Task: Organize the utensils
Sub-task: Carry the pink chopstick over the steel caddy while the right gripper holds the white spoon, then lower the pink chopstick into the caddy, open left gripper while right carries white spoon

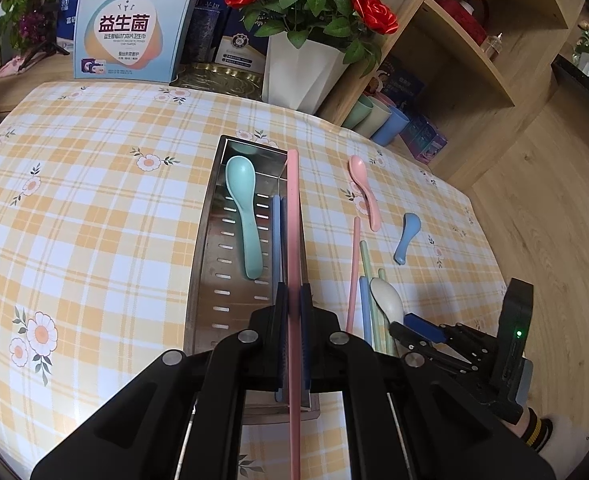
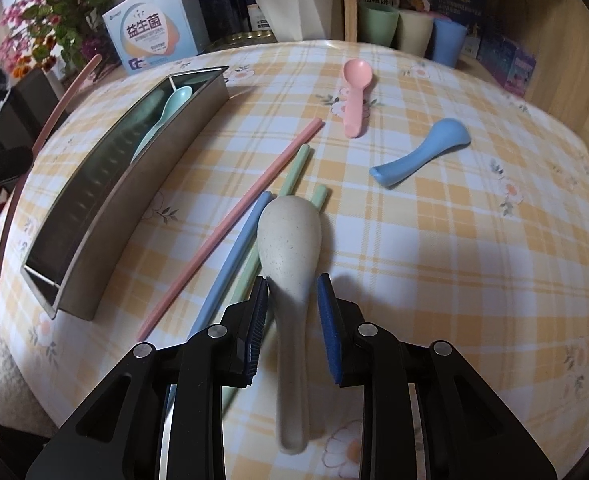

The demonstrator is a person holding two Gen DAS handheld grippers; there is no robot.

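The left gripper (image 1: 293, 300) has its jaws clenched on a pink chopstick (image 1: 292, 216), held over the steel tray (image 1: 202, 264) in front of them. The right gripper (image 2: 292, 312) has its jaws released, either side of the beige spoon (image 2: 290, 236) lying on the tabletop (image 2: 434, 260); the left pad looks touching its handle.

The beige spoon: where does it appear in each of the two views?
Left wrist view: the beige spoon is at lower right, over the loose chopsticks, by the right gripper.
Right wrist view: the spoon is at lower centre, between that gripper's fingers.
Shared landmark: the metal tray.
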